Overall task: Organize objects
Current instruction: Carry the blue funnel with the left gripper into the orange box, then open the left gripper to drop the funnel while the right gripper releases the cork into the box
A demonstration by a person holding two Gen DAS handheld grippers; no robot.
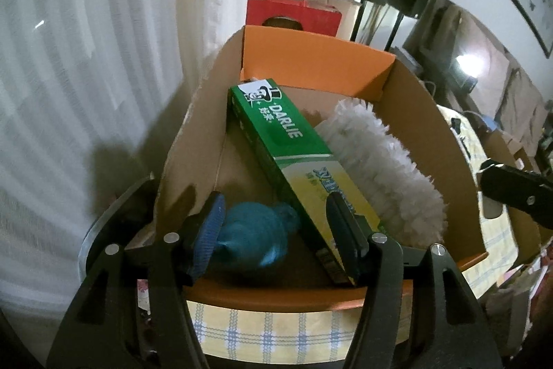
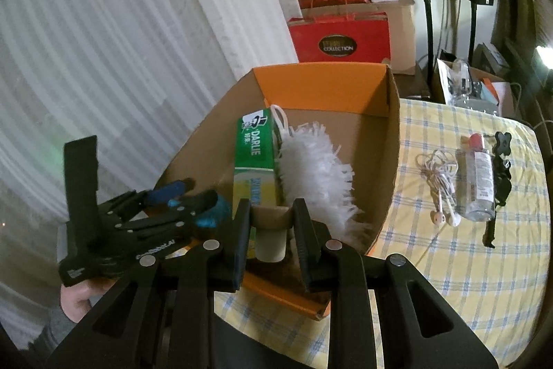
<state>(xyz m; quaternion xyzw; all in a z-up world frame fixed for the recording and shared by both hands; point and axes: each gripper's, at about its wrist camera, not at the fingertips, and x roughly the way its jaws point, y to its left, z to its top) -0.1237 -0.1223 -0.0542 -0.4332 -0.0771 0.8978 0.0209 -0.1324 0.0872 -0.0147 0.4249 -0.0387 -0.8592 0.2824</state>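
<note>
Packing is under way — green Darlie toothpaste carton (image 1: 280, 147), white fluffy duster (image 2: 318, 175) and teal knitted ball (image 1: 255, 236) lie in the orange-rimmed cardboard box (image 2: 392, 140), left gripper (image 1: 276, 241) jaws apart above it, right gripper (image 2: 271, 223) clamped on a cardboard tube (image 2: 271, 230) awaiting lowering inside.

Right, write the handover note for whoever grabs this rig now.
Left gripper: open, fingers either side of the teal fuzzy item lying in the cardboard box.
Right gripper: shut on a small tan-and-white cylinder, above the box's near end.
Done: toothpaste box and white duster are in the box.
Left: earphones, clear bottle and black tool lie on the checked tablecloth.
</note>
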